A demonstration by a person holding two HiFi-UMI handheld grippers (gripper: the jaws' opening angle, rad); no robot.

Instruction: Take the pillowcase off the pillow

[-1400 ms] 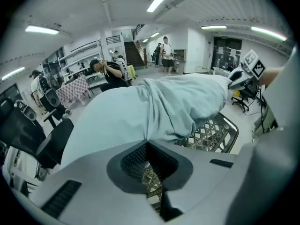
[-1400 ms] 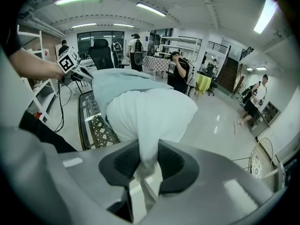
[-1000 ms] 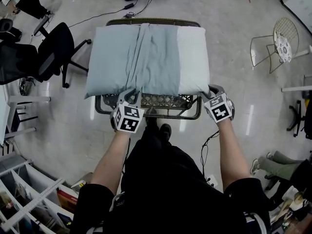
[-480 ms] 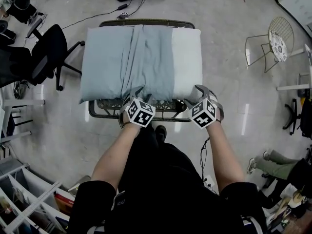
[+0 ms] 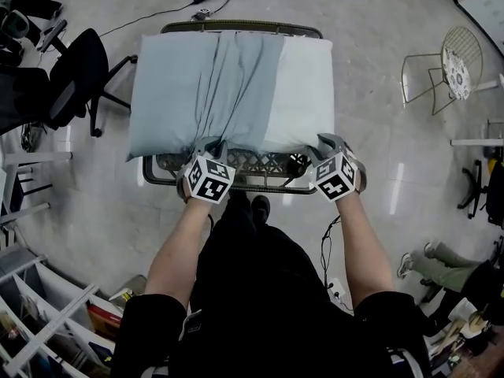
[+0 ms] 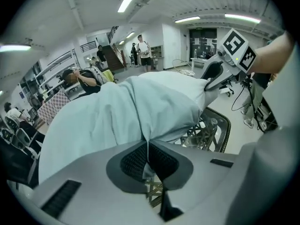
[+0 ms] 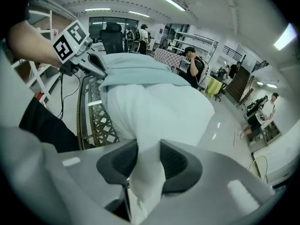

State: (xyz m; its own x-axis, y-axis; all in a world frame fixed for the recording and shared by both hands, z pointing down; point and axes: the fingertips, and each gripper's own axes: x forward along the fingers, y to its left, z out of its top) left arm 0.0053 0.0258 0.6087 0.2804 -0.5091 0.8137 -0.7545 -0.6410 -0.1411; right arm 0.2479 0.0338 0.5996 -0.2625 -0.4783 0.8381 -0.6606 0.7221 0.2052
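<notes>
Black office chair point(image 5: 75, 81) at far left, well clear of the work. Next along, blue-grey pillowcase point(image 5: 201, 85), covering left and middle of pillow, rucked into long folds toward its open edge. Left gripper point(image 5: 208, 145) at near edge of that cloth; jaws pressed together, thin pinch of pillowcase hem caught between pads. Under and between both grippers, lattice-topped table point(image 5: 260, 168) with dark rim, carrying the whole pillow lengthwise. Bare white pillow point(image 5: 305, 85) end exposed to right of pillowcase edge. Right gripper point(image 5: 323, 142) on near right corner; jaws just been closing, now clamped on thick wad of white pillow corner. Far right, wire chair point(image 5: 450, 63), well apart.
</notes>
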